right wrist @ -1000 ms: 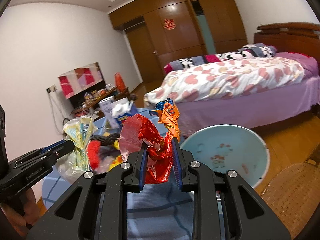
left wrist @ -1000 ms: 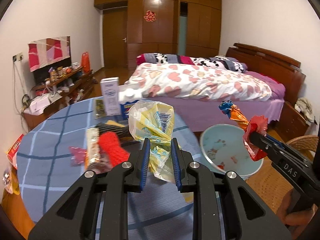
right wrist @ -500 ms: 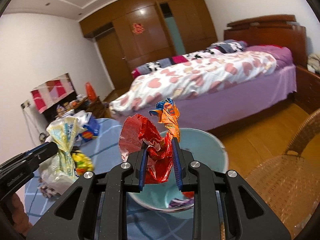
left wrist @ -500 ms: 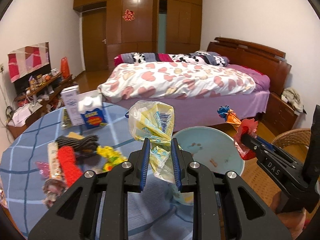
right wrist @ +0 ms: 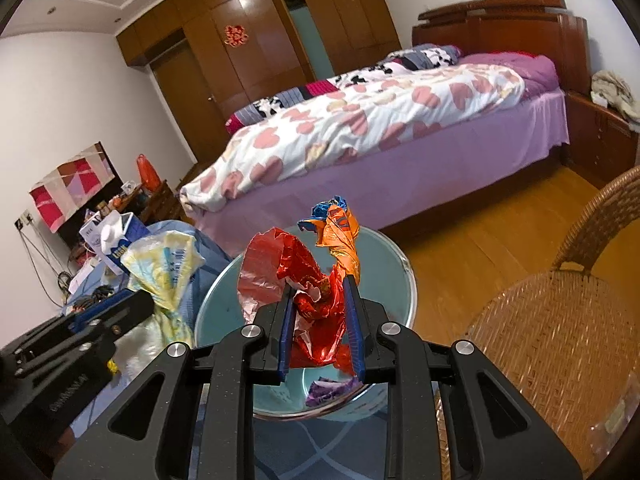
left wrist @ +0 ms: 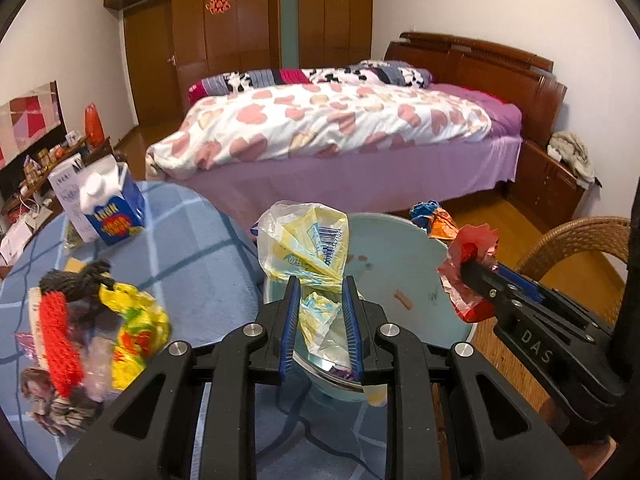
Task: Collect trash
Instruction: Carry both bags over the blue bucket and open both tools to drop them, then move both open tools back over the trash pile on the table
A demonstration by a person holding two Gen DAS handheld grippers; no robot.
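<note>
My left gripper (left wrist: 321, 294) is shut on a crumpled yellow and clear plastic bag (left wrist: 306, 248), held over the near rim of a light blue trash bin (left wrist: 400, 256). My right gripper (right wrist: 319, 292) is shut on a red foil wrapper (right wrist: 296, 276) bunched with an orange and blue wrapper (right wrist: 340, 236), also above the bin (right wrist: 380, 268). A purple wrapper (right wrist: 326, 390) lies in the bin's bottom. In the left wrist view the right gripper (left wrist: 470, 270) comes in from the right with the red wrapper (left wrist: 472, 252). The left gripper (right wrist: 136, 300) shows at the left in the right wrist view.
A blue checked tablecloth (left wrist: 192, 260) covers the round table, with a heap of wrappers and a red knitted piece (left wrist: 60, 328) at the left and a blue milk carton (left wrist: 110, 208) further back. A wicker chair (right wrist: 560, 320) stands right of the bin. A bed (left wrist: 340, 128) fills the background.
Both grippers have swung right and down from over the table to above the blue bin, each still holding its trash. The table's heap has slid to the left of the left wrist view.
</note>
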